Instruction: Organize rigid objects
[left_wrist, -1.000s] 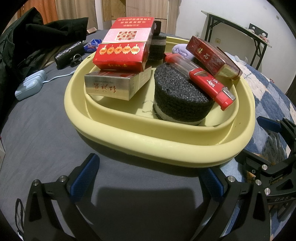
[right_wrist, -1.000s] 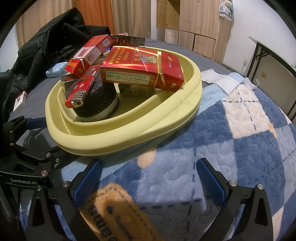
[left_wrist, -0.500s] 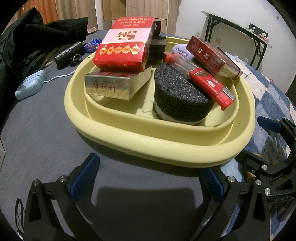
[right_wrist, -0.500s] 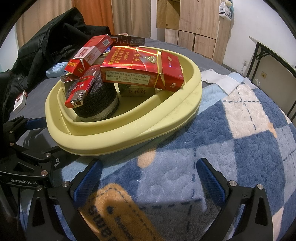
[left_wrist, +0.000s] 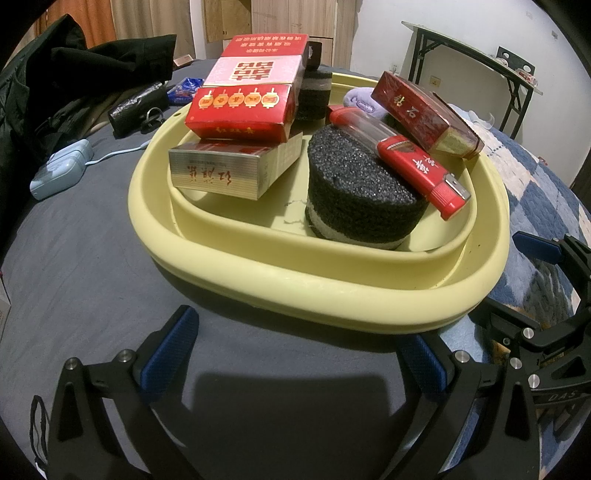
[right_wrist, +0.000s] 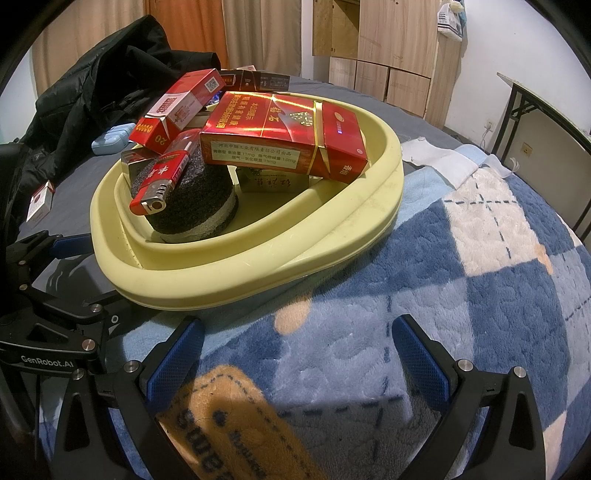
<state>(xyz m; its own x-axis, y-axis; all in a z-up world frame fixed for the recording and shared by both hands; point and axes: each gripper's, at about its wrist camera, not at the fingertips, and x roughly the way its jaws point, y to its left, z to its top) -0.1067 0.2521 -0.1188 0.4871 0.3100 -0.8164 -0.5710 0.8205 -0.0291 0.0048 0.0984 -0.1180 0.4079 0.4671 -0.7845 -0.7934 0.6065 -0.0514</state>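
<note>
A: Left wrist view. The left gripper is spread wide and holds nothing, low over the grey sheet, just near of the yellow basin. The right gripper is likewise spread and empty, over the blue blanket on the basin's right.

B: Where are the things to sort?

A: All in the basin. The red lighter lies tilted across the black sponge. A red box sits on a silver box at far left; a dark red box leans at far right.

B: Likely first pick?

A: Judgement: the lighter. It is topmost and nothing rests on it.

B: How should it be taken?

A: Close across its narrow body, near the middle, and lift straight up. The sponge will give, so pressing down is unwise. The leaning box is close and could slide if nudged.
</note>
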